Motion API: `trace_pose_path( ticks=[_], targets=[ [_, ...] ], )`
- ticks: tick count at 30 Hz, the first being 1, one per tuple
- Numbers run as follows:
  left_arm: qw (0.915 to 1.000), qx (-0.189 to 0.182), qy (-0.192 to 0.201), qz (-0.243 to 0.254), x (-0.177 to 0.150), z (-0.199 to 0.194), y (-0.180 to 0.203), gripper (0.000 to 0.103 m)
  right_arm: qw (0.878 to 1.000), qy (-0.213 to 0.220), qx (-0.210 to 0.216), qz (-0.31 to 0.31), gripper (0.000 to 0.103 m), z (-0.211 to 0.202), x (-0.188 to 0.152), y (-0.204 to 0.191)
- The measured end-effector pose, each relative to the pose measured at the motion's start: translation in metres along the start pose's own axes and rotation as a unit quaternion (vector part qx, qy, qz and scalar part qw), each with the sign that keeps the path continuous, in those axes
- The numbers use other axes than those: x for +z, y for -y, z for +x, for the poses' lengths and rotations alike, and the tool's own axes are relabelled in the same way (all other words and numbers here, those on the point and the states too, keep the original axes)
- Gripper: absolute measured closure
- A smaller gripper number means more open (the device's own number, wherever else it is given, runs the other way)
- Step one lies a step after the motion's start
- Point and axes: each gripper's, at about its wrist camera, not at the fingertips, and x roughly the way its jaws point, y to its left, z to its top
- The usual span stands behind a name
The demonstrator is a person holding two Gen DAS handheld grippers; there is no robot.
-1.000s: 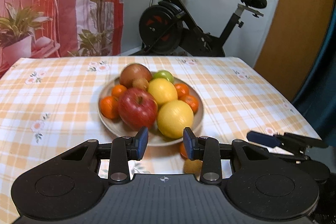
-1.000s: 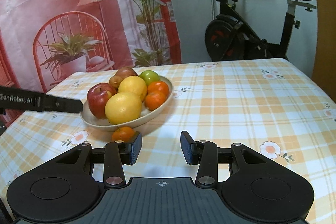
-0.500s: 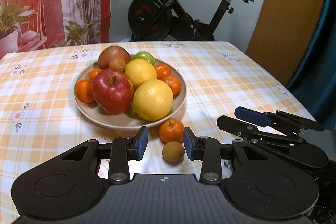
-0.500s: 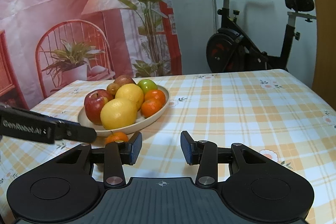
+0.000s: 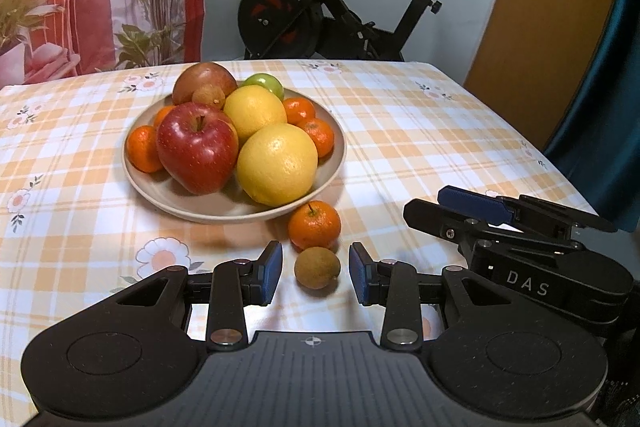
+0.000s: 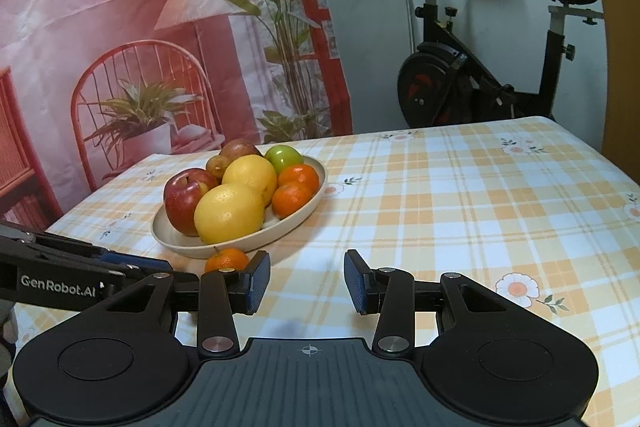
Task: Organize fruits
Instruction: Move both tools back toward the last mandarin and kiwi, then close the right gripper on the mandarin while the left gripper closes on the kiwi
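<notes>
A beige plate point(image 5: 200, 215) holds a red apple point(image 5: 196, 147), two yellow citrus fruits point(image 5: 277, 165), several tangerines, a green fruit and brown ones. On the checked cloth in front of the plate lie a loose tangerine point(image 5: 315, 225) and a small brown round fruit point(image 5: 317, 267). My left gripper point(image 5: 315, 269) is open with the brown fruit between its blue pads, clear of both. My right gripper point(image 6: 307, 281) is open over bare cloth with nothing between its fingers. It lies at the right in the left wrist view point(image 5: 428, 205). The plate point(image 6: 296, 219) and loose tangerine point(image 6: 228, 259) are to its left.
The table point(image 6: 480, 195) wears an orange and white checked cloth with flowers. An exercise bike point(image 5: 320, 15) stands behind the far edge, beside a printed red backdrop point(image 6: 120, 27). The table's right edge point(image 5: 560, 171) drops off near an orange wall and a dark curtain.
The left gripper has drawn back from the plate and sunk. The loose tangerine and small brown fruit came into view, and the brown fruit now sits between its pads. The right gripper kept still.
</notes>
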Motion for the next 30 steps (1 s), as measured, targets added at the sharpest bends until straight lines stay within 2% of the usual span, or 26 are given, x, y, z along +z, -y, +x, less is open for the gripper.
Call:
trace_pose_path(
  ticks=[11, 16, 21, 30],
  targets=[
    [0.9999, -0.002, -0.012, 0.006, -0.002, 0.011, 0.003, 0.065, 1.000, -0.002, 0.002, 0.003, 0.064, 0.000, -0.001, 0.001],
    [0.9999, -0.003, -0.014, 0.009, -0.003, 0.012, 0.003, 0.074, 1.000, -0.003, 0.002, 0.002, 0.064, 0.001, -0.001, 0.000],
    [0.9999, -0.006, -0.013, 0.008, -0.005, 0.010, 0.000, 0.075, 1.000, -0.006, 0.005, 0.001, 0.064, 0.001, -0.002, -0.002],
    [0.9997, 0.007, 0.013, -0.019, -0.005, -0.009, -0.018, 0.075, 1.000, -0.008, 0.008, -0.012, 0.064, 0.001, -0.001, -0.007]
  ],
)
